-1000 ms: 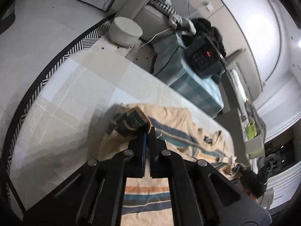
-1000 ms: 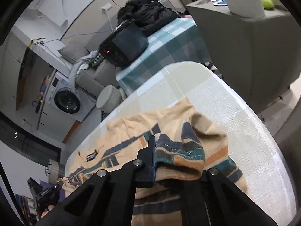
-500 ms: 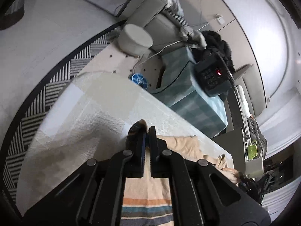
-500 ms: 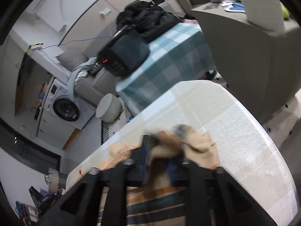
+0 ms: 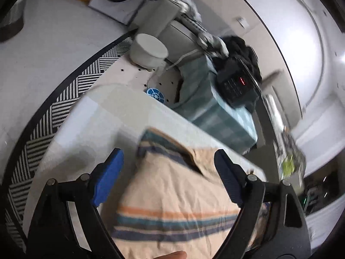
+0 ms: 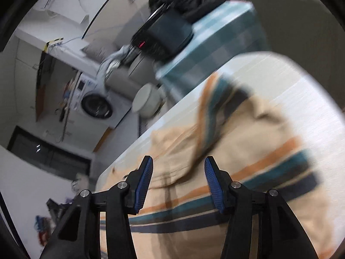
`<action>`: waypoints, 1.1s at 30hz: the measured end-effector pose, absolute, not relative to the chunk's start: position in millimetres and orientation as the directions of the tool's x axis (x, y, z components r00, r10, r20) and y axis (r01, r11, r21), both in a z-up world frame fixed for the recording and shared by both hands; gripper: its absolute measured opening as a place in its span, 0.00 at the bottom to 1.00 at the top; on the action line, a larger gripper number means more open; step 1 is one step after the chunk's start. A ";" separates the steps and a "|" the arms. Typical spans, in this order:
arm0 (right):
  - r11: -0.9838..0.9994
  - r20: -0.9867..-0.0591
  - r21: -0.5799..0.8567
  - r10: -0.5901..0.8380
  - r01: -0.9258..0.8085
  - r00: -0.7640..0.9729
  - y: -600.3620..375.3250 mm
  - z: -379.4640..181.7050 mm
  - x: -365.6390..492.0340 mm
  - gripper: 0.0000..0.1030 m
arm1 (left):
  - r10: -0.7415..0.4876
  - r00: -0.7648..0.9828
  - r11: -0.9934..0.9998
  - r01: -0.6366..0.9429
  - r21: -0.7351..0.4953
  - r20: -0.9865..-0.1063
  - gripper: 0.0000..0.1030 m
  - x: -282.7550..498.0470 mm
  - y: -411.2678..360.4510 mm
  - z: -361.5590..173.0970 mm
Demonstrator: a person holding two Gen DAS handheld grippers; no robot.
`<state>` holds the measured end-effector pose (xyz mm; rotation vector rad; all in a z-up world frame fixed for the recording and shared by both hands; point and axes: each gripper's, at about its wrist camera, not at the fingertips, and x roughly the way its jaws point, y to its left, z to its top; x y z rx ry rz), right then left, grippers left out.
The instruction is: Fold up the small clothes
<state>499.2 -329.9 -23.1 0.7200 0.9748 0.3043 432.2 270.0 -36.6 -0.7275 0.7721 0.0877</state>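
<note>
A small tan sweater with orange, teal and navy stripes lies folded over on a pale checked table. My left gripper hovers over its folded far edge with the jaws opening wide; the cloth lies below them and the blue pads do not touch it. In the right wrist view the same sweater spreads across the table, blurred by motion. My right gripper is above it, jaws opening, with nothing pinched between the pads. A fingertip shows at the bottom edge of the left wrist view.
Past the table's far edge stand a teal checked box with a black appliance showing red digits, a white round stool, a grey sofa and a washing machine. A black-and-white striped rug covers the floor on the left.
Both grippers carried the sweater's sleeves or edge over the body and let go; both jaws went from shut on cloth to open. The fold now lies flat on the sweater.
</note>
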 end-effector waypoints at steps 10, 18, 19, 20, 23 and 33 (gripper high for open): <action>0.645 -0.533 0.764 0.625 0.008 0.570 -279.4 -30.6 549.0 0.53 | -0.321 0.651 0.891 -0.040 -0.453 -0.688 0.80 428.2 165.3 -23.0; 0.751 -0.614 0.659 0.576 -0.053 0.540 -265.7 -5.8 533.0 0.54 | -0.305 0.579 0.936 0.037 -0.349 -0.756 0.80 464.4 112.8 -39.1; 0.781 -0.643 0.621 0.553 -0.061 0.530 -264.4 -1.3 524.4 0.54 | -0.290 0.576 0.937 0.007 -0.351 -0.764 0.80 469.5 116.1 -42.4; 0.808 -0.669 0.586 0.525 -0.062 0.526 -265.1 2.7 515.8 0.54 | -0.286 0.575 0.932 -0.019 -0.362 -0.766 0.79 469.8 119.7 -44.3; 0.875 -0.721 0.477 0.444 -0.084 0.531 -274.2 15.5 478.2 0.54 | -0.304 0.600 0.908 -0.053 -0.416 -0.740 0.79 451.6 137.6 -41.8; 0.920 -0.732 0.373 0.372 -0.121 0.571 -346.5 49.6 328.6 0.73 | -0.203 0.669 0.927 -0.104 -0.361 -0.715 0.80 307.4 174.7 -3.3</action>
